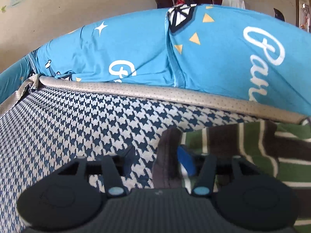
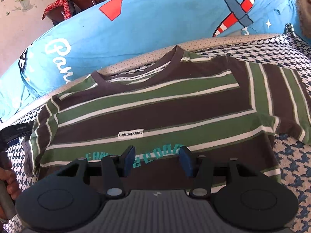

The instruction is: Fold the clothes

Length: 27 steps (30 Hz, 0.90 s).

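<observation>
The left hand-held gripper (image 1: 156,159) tilts downward at the shirt's left sleeve edge, jaws part open with dark fabric between them; whether it is pinched is unclear. The right hand-held gripper (image 2: 157,160) hovers part open and empty over the hem. The striped T-shirt (image 2: 155,108) lies flat on the houndstooth bed cover (image 1: 68,126). Likely next: grip the sleeve and fold it inward.

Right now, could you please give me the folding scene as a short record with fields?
garment: striped T-shirt, brown, green and white, lying flat, collar away from the camera
surface: houndstooth cover
behind: blue printed bedding
left gripper: jaws apart at the shirt's sleeve edge, fabric between them, not pinched
right gripper: open, nothing between its jaws, over the shirt's lower front
fold: not yet started
</observation>
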### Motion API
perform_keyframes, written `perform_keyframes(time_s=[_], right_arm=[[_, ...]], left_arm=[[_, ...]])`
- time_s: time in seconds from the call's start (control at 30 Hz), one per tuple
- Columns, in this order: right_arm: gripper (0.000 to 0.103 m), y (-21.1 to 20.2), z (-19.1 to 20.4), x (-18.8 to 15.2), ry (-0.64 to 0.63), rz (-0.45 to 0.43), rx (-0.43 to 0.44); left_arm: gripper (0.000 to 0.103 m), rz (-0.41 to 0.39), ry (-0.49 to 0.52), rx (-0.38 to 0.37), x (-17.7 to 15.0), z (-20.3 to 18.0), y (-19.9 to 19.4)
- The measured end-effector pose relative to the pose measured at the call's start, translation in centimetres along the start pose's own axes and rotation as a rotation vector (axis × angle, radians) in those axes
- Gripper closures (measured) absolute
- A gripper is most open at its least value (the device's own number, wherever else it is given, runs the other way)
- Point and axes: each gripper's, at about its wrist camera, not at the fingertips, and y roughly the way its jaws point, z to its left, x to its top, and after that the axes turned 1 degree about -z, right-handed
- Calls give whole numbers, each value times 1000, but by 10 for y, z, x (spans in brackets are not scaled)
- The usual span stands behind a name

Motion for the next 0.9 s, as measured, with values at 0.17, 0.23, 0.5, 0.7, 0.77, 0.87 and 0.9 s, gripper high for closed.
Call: perform_keyframes(time_s=[0.17, 0.23, 0.5, 0.7, 0.77, 0.87, 0.9], right_arm=[[53, -3, -8, 7, 4, -31, -3], [53, -3, -11, 9, 2, -39, -9], [53, -6, -30, 12, 9, -31, -8], [53, -5, -44, 9, -4, 13, -19], [53, -5, -50, 8, -2, 22, -15], [53, -6, -57, 6, -9, 30, -10], [53, -6, -59, 5, -11, 31, -11]], left_arm=[[47, -17, 44, -72, -2, -18, -19], [46, -16, 72, -111, -7, -28, -27], [39, 6, 182, -235, -35, -60, -53], [38, 46, 242, -231, -57, -67, -51], [35, 50, 247, -225, -62, -64, -49], [31, 48, 254, -195, -67, -60, -52], [29, 52, 252, -186, -69, -59, -52]])
